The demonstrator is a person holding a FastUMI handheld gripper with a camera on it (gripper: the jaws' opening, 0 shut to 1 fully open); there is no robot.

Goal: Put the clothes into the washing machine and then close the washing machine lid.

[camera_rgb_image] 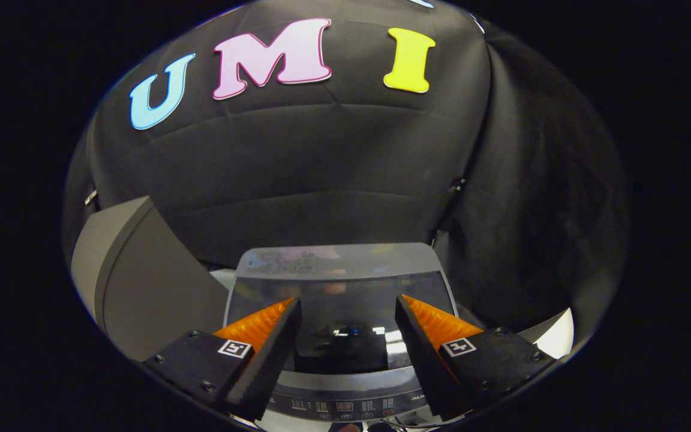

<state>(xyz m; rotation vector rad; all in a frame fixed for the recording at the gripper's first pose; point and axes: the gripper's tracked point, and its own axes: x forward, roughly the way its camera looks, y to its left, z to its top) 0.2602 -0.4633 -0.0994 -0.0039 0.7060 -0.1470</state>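
The tongs (348, 336) stood released, their two fingers spread wide apart with nothing between them, one orange-faced finger (260, 325) to the left and the other to the right. Directly ahead of them and below sat the washing machine (345, 408), its control strip showing at the near edge just under the fingertips. The washing machine lid (339, 288) lay flat and dark over the tub, glossy enough to throw back a blurred reflection, with its long axis running crosswise to the line of the fingers and its paler back panel beyond it against the black cloth wall. It looked already down, which suggested the task was at or near its end, though the seam at the near edge was partly hidden by the fingers. No clothes could be made out; whether they were inside under the tinted lid could not be told. A grey slanted panel (135, 282) stood to the left of the machine, near but apart. The lid sat centred between the fingers, so any final press would go straight forward and down.
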